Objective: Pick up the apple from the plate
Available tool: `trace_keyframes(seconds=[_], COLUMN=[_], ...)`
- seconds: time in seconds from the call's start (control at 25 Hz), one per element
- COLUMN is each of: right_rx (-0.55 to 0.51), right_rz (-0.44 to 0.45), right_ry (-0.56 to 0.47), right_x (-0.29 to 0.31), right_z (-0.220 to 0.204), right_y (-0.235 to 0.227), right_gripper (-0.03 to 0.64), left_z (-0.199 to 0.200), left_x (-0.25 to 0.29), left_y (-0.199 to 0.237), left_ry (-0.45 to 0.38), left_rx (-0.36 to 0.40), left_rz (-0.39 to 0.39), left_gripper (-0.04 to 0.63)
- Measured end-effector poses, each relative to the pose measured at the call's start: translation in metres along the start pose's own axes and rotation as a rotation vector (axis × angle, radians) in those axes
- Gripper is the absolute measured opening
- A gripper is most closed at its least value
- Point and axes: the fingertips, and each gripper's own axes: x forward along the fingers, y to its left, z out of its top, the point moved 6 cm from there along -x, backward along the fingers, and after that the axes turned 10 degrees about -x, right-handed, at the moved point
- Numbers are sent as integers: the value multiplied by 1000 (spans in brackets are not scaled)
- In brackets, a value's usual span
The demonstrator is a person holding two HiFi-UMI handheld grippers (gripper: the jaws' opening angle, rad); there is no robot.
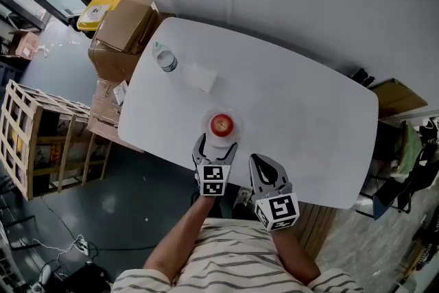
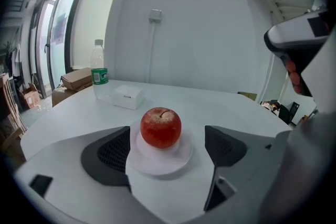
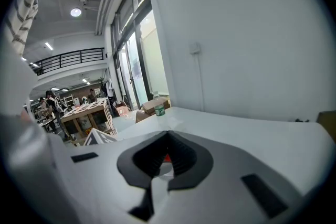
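left gripper (image 2: 168,149) jaws wide apart, flanking the apple (image 2: 160,127) on its plate (image 2: 157,166), untouched; right gripper (image 3: 168,135) jaws together.

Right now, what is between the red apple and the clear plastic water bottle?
A small white box lies between the round red apple and the clear plastic bottle with a green label; the head view shows it.

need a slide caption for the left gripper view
Open left gripper framing a red apple on a white plate.
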Motion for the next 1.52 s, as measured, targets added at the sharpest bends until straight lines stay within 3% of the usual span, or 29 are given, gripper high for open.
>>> trace_keyframes(seconds=[0.36,1.52], right_rx=[-2,-6], right_rz=[-10,-43], right_ry=[3,9], right_x=[-4,-9], right_z=[-1,0], right_y=[-4,-4], right_gripper=[9,10], left_z=[-12,-10], left_x=[27,53], left_y=[9,12], left_ry=[67,66], left_rx=[25,100], left_rz=[37,50], left_gripper=[424,422])
